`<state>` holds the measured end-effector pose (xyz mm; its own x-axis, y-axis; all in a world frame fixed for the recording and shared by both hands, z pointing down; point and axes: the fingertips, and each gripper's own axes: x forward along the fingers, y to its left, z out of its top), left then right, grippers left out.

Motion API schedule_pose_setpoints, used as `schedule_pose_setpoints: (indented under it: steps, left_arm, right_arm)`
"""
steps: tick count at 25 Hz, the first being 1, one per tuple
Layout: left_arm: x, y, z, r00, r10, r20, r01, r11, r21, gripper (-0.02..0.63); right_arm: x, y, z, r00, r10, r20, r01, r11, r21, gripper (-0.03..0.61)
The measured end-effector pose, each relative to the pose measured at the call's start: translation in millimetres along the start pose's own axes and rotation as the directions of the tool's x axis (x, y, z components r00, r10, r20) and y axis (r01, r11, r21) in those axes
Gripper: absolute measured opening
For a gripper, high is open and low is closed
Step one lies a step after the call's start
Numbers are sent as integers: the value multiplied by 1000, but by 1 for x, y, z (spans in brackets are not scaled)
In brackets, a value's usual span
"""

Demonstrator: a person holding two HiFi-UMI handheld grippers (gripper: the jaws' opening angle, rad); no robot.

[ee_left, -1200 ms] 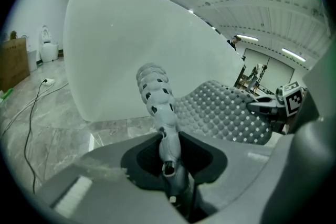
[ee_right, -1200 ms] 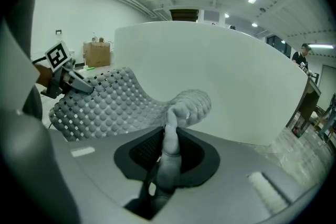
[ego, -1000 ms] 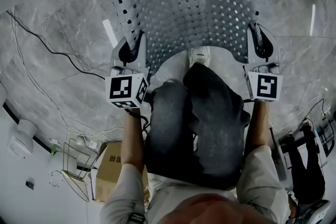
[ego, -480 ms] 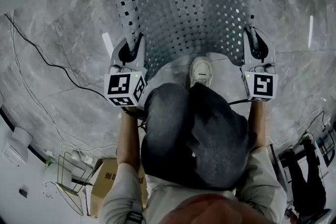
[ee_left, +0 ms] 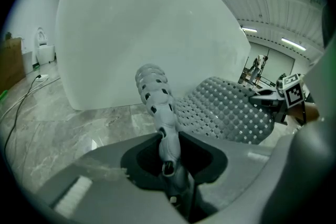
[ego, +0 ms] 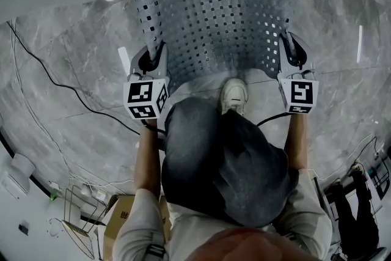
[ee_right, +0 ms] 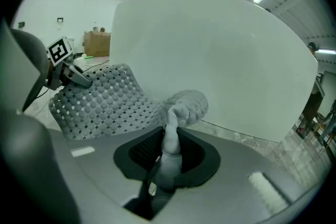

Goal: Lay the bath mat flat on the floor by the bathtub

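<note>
White bathtub (ee_left: 147, 34): fills the far side of both gripper views and runs along 12 o'clock in the head view.

Grey marble floor (ego: 73, 70): spreads from the tub's foot out to 3 and 9 o'clock.

Bath mat (ego: 220, 15), grey, bumpy and perforated: spread from frame centre toward 12 o'clock over the floor just in front of the tub. Its middle sags and its near corners are raised. Cannot tell whether the far edge touches the floor.

Cardboard box (ego: 125, 217): at 7 o'clock, well apart from the mat.

Left gripper (ego: 153, 58): at the mat's 8 o'clock corner. In its own view the jaws are pinched tight on the curled mat edge (ee_left: 157, 97).

Right gripper (ego: 292, 49): at the mat's 4 o'clock corner, jaws likewise clamped on a bunched fold of mat (ee_right: 181, 107).

White shoe (ego: 234, 95): just beside the mat's near edge, between the two grippers.

Black cable (ego: 55, 79): trails across the floor from 10 o'clock toward the left gripper.
</note>
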<state>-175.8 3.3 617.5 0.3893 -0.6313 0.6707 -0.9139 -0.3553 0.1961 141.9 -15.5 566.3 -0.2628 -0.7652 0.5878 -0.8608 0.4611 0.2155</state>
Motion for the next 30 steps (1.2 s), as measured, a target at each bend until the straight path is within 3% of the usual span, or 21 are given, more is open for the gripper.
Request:
schedule_pose_setpoints:
  steps: [30]
  left_arm:
    - [36,36,-25,998,56,-42,-55,998,9,86]
  right_arm:
    - [32,-10,-44,998,-40,-54,41,999,17,75]
